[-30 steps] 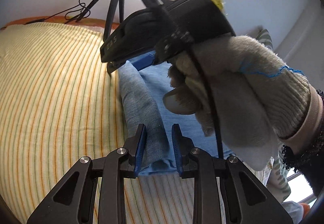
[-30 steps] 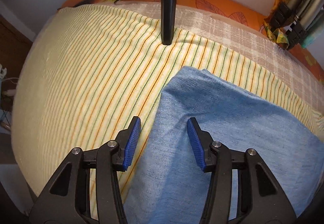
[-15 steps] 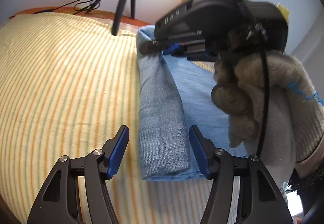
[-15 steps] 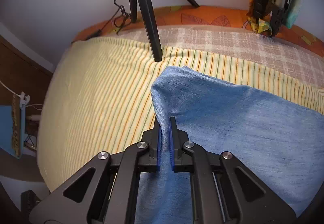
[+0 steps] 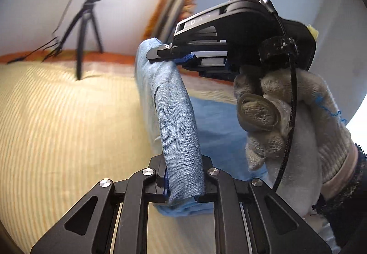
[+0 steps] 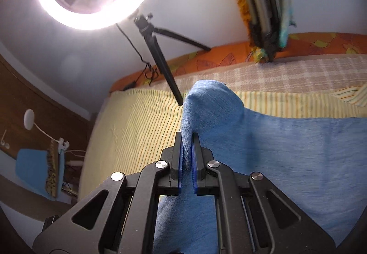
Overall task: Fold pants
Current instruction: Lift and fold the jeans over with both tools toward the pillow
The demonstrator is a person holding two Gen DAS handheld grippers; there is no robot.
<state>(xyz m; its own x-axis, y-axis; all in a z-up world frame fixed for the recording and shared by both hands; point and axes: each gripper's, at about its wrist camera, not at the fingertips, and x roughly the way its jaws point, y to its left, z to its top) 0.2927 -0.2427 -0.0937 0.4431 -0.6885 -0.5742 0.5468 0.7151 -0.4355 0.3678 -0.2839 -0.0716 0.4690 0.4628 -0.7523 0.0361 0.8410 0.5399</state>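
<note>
I can read only one marking; on the black body of the right gripper (image 5: 170, 54), as my left camera shows it, there are pale raised letters "DAS", the last one a little unclear; no other text, number or label can I read in my two views.

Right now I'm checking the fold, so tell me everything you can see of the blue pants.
The pants are light blue, a soft denim-like cloth, already folded into a thick layered strip along one edge. That edge is lifted off the striped bedsheet while the rest lies flat on it. The left tongs pinch its near end and the right tongs its far end; the left ones have just closed.
</note>
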